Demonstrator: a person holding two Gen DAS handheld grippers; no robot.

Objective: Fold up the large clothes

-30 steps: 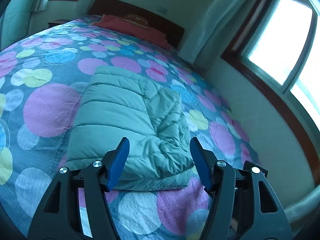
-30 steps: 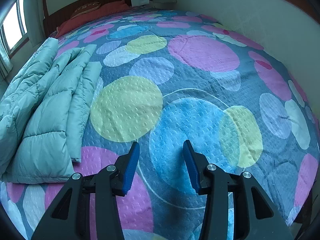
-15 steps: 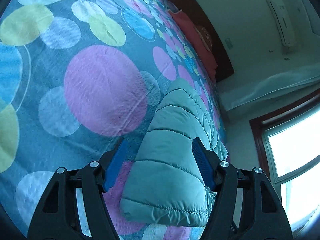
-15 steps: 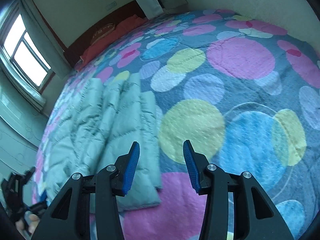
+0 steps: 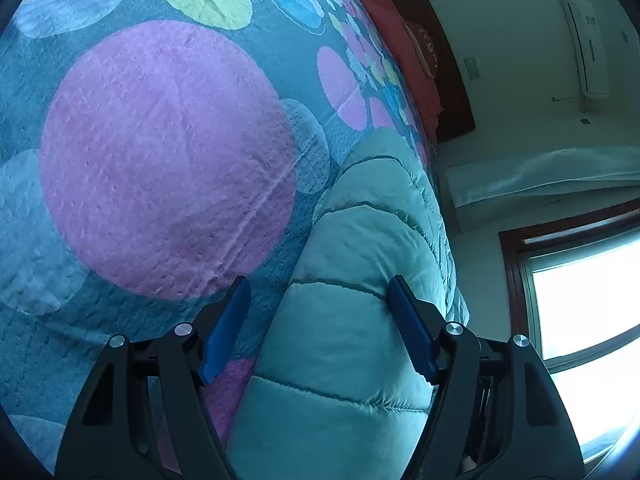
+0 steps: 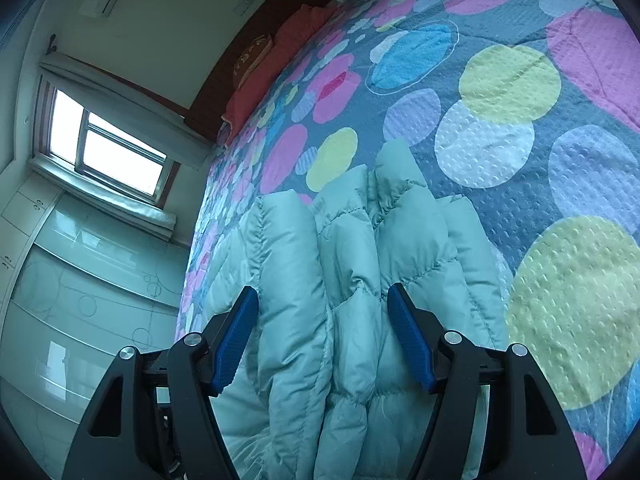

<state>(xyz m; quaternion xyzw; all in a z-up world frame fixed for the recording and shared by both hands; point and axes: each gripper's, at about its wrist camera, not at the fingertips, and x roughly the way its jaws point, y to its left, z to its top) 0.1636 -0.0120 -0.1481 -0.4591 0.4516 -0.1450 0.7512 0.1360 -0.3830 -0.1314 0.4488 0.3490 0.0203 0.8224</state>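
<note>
A pale green quilted puffer jacket [image 5: 360, 280] lies folded on the bed's circle-patterned bedspread [image 5: 160, 152]. My left gripper [image 5: 320, 320] is open, its blue pads either side of the jacket's near folded edge, close above it. My right gripper [image 6: 320, 332] is open too, its pads straddling the puffy folds of the jacket [image 6: 352, 280] at its other side. Neither gripper holds fabric. Both views are strongly tilted.
A red pillow [image 5: 404, 52] and dark wooden headboard [image 5: 452, 92] lie at the bed's far end. A window [image 5: 588, 296] is on the left gripper's side, another window [image 6: 108, 148] and a glass-fronted wardrobe [image 6: 80, 300] show in the right wrist view.
Both grippers have rolled and dropped closer to the jacket. The right gripper swung from the bare bedspread over onto the jacket; the left moved to its folded edge. Both stay open.
</note>
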